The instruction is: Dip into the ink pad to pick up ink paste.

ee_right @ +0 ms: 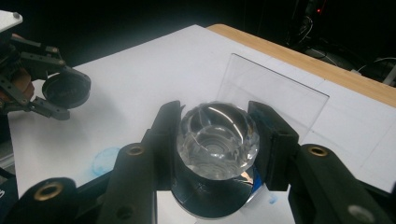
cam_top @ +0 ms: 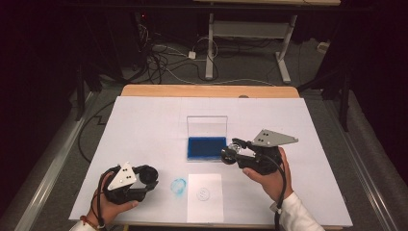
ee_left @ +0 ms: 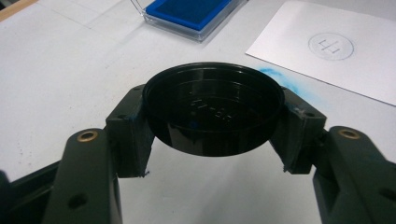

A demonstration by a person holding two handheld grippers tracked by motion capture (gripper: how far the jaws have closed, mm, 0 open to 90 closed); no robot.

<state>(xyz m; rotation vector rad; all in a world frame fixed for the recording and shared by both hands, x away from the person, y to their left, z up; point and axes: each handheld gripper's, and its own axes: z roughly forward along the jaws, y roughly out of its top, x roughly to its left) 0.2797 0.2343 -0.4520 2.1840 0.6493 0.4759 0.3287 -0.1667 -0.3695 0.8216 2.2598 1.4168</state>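
Right gripper view: the right gripper (ee_right: 217, 140) clamps a stamp (ee_right: 217, 140) by its clear faceted knob, seemingly rigid and slippery, while the left gripper (ee_left: 212, 114) clasps its light cap (ee_left: 212, 109) by the rim.

stamp face (ee_right: 210, 205) hidden beneath its clear knob, faint mark on the paper sheet (cam_top: 203, 193) too small to read

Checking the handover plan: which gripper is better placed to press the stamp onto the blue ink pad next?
Right. The right gripper holds the stamp beside the ink pad; the left gripper holds the black cap.
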